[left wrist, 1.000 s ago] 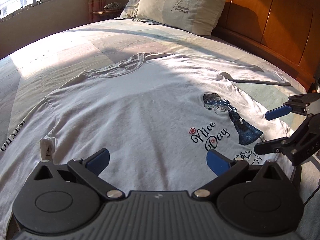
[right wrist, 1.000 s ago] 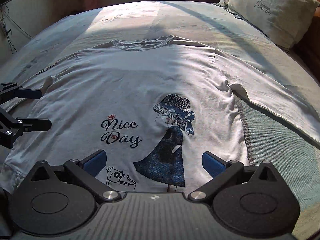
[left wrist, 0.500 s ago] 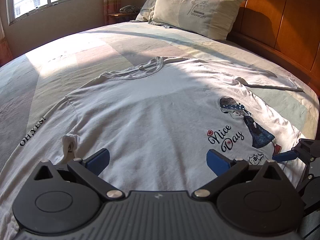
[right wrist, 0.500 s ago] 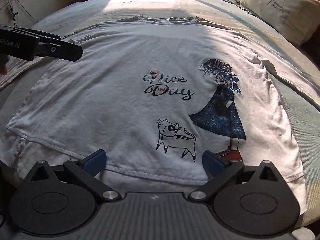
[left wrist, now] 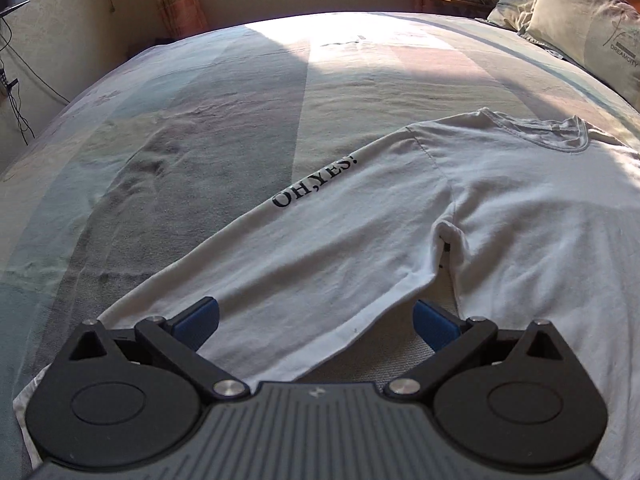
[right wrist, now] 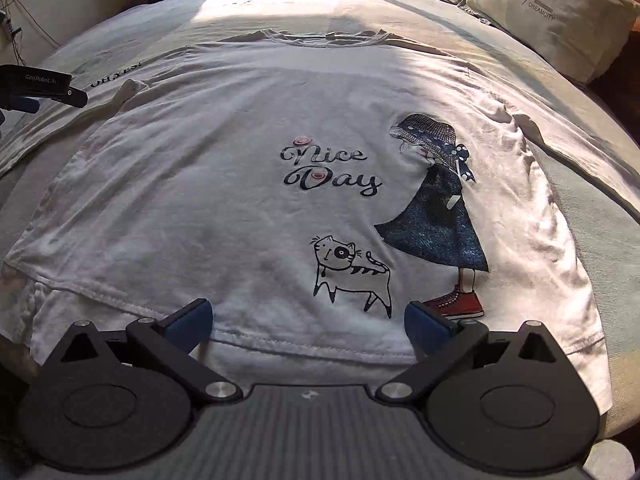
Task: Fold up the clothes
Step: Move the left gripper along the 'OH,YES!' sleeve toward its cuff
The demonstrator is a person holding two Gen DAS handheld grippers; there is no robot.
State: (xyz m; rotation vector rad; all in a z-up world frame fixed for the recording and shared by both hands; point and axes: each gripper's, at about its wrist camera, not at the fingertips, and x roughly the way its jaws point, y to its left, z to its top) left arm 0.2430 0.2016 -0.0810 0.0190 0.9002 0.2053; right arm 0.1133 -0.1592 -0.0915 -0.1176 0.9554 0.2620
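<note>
Hovering both of my grippers over the white cotton long-sleeved T-shirt, I see it lying face up and spread nearly flat on the pale striped bed cover, its neckline toward the far side and its bottom hem nearest me. My left gripper has its fingers spread wide and holds nothing; it sits low over the near end of the sleeve printed "OH,YES!", with the sleeve's lower edge running between the blue pads. My right gripper is likewise spread and empty, poised just above the stitched bottom hem, below the cat print. I judge this cloth to be thin, light and limp — it will sag and drape from wherever I pinch it, and a single point of hold will let the rest trail and wrinkle. It is not fragile or slippery; the rubbery pads should bite well, provided I catch both layers, not just the top one. The sensible holds look to be the sleeve near its cuff for my left, to swing it across the chest, and a hem corner or side seam for my right. The beige pillow lies well apart from the shirt, so folding room looks ample.
</note>
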